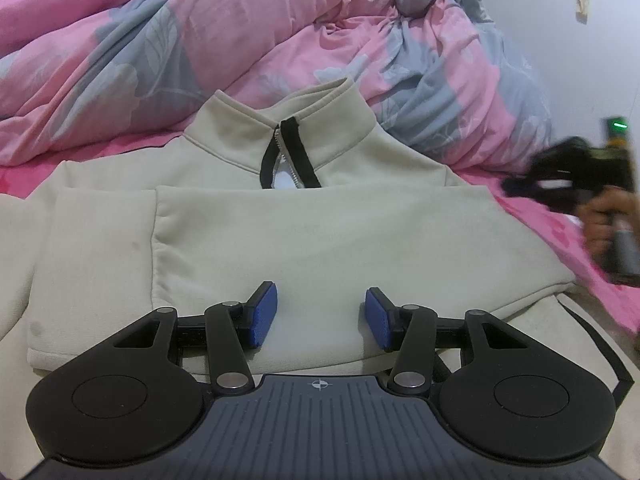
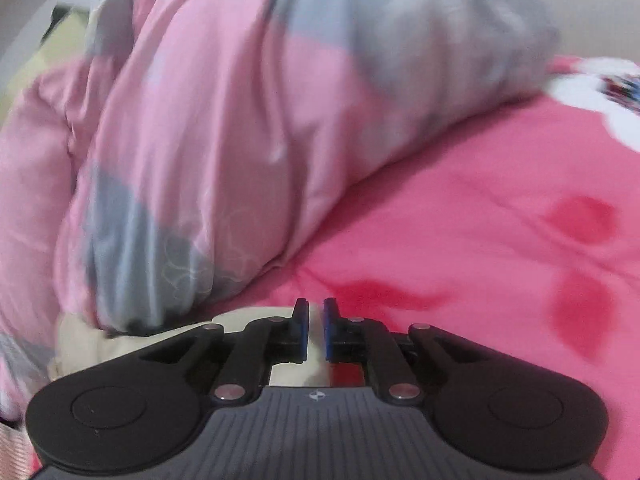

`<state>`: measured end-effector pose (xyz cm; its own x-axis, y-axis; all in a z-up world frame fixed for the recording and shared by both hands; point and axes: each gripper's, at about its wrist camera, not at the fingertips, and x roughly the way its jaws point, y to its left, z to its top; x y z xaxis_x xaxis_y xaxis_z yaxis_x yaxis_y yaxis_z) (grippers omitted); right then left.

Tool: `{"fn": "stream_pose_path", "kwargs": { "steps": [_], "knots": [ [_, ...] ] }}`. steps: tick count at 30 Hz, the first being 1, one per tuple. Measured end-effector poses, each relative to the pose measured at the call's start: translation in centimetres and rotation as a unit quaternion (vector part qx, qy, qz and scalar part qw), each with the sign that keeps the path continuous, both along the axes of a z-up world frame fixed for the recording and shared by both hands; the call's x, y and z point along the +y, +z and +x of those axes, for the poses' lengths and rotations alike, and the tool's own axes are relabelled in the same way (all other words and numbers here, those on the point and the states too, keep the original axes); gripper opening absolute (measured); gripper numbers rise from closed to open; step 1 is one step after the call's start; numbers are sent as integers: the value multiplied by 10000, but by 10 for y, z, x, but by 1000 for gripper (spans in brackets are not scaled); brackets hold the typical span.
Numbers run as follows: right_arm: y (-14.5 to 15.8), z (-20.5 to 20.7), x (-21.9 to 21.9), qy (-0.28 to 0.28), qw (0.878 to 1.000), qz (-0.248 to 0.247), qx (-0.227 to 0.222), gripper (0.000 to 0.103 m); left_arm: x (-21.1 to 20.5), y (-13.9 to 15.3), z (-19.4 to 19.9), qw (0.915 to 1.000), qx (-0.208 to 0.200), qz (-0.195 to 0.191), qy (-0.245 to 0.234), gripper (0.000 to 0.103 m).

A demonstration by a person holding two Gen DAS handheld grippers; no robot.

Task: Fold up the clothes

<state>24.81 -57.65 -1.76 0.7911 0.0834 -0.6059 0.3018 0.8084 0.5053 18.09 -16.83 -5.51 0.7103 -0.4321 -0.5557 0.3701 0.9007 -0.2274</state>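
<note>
The beige pullover (image 1: 304,232) lies half-folded on the bed (image 2: 460,220), near the heaped quilt (image 1: 200,40). Left claw (image 1: 320,316) stands apart, empty, above it; right claw (image 2: 315,330) is nearly together, gripping nothing. A careless grab could pull the fold loose.

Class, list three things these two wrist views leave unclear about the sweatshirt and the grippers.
- Left wrist view: the beige sweatshirt has its lower hem hidden behind the left gripper.
- Left wrist view: the right gripper is motion-blurred at the frame edge.
- Right wrist view: the gripper body hides the beige fabric between its pads; grip unclear.
</note>
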Motion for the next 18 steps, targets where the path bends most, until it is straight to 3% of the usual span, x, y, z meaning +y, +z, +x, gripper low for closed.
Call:
{"fn": "stream_pose_path", "kwargs": {
  "steps": [5,9,13,15,18],
  "knots": [
    [24,-76,-18,504,9980,370,-20,7,0,0,-1,10000,-12,-12,-28,52],
    [30,-113,7,1101,9932,308,225,7,1,2,0,10000,11,-43,-56,56],
    [43,-132,29,1319,9898,417,349,7,8,16,-9,9999,55,-86,-66,57],
    [61,-153,35,1399,9876,655,273,7,13,28,-21,9999,-5,-78,-108,57],
    [103,-197,44,1601,9823,952,-212,7,14,48,-45,9988,-228,-104,-418,57]
  ]
}}
